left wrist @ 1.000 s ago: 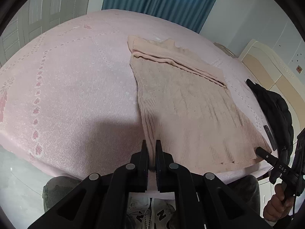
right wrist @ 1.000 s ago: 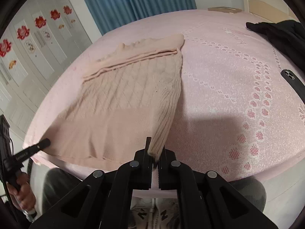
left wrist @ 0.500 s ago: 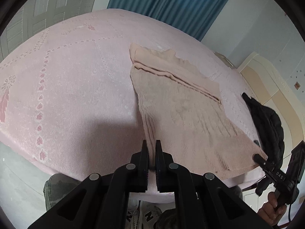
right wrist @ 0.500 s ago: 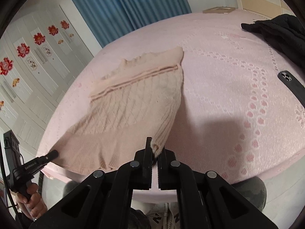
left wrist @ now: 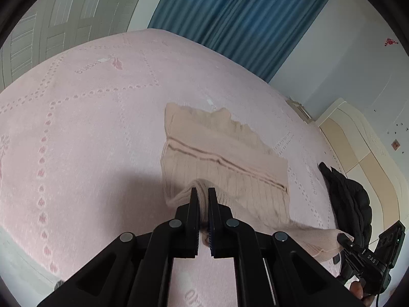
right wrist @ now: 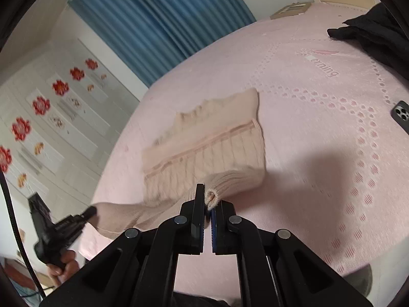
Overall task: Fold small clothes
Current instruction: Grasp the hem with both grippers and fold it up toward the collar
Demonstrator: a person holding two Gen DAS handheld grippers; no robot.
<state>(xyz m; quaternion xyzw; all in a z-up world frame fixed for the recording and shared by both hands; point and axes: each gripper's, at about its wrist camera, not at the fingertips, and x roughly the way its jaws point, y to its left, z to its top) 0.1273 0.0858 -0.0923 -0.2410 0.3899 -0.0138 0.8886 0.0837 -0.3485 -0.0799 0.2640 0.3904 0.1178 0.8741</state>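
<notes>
A beige knit sweater lies on the pink bed, collar end far from me; it also shows in the right wrist view. My left gripper is shut on the sweater's left hem corner and holds it lifted over the body. My right gripper is shut on the right hem corner, also lifted. The hem hangs stretched between the two grippers, folded toward the collar. The right gripper shows in the left wrist view, and the left gripper in the right wrist view.
A black jacket lies at the bed's right side, seen also in the right wrist view. A dark phone lies on the pink bedspread. Blue curtains and a white wardrobe stand beyond the bed.
Both grippers have lifted the hem corners and carried them forward over the sweater toward the collar. The sweater's lower half now doubles over its upper half.
</notes>
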